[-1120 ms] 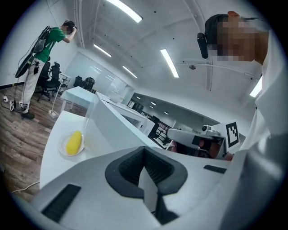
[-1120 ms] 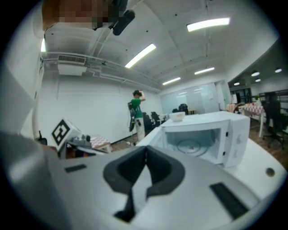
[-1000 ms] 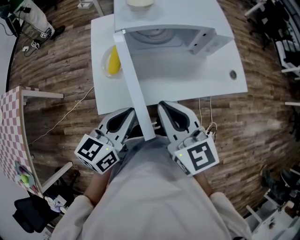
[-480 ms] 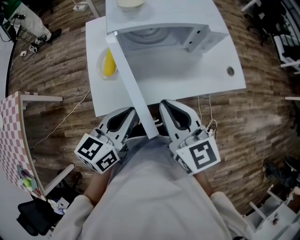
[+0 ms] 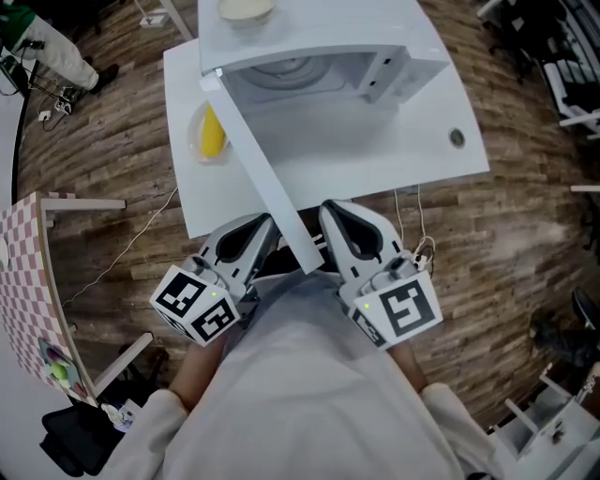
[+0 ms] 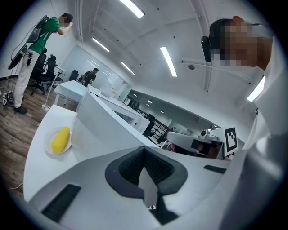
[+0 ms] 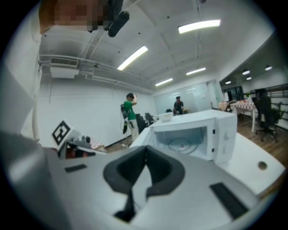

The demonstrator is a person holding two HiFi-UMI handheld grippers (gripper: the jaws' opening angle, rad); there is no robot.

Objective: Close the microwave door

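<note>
One microwave (image 5: 328, 66) stands on the white surface (image 5: 394, 159), its single door (image 5: 267, 178) swung wide open. The door's long edge runs from the hinge at the oven's left front corner out towards the person. In the head view its free end shows between two grippers, contact unclear. The left hand-held gripper (image 6: 144, 150) and the right hand-held gripper (image 7: 145, 150) both have their jaws together, holding nothing. One plate (image 5: 195, 145) with one corn cob (image 5: 212, 133) lies left of the door, and one bowl (image 5: 246, 9) sits on top of the oven.

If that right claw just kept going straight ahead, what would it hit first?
Probably the open microwave, entering its cavity; the door stands off to the left. Depth is hard to judge.
</note>
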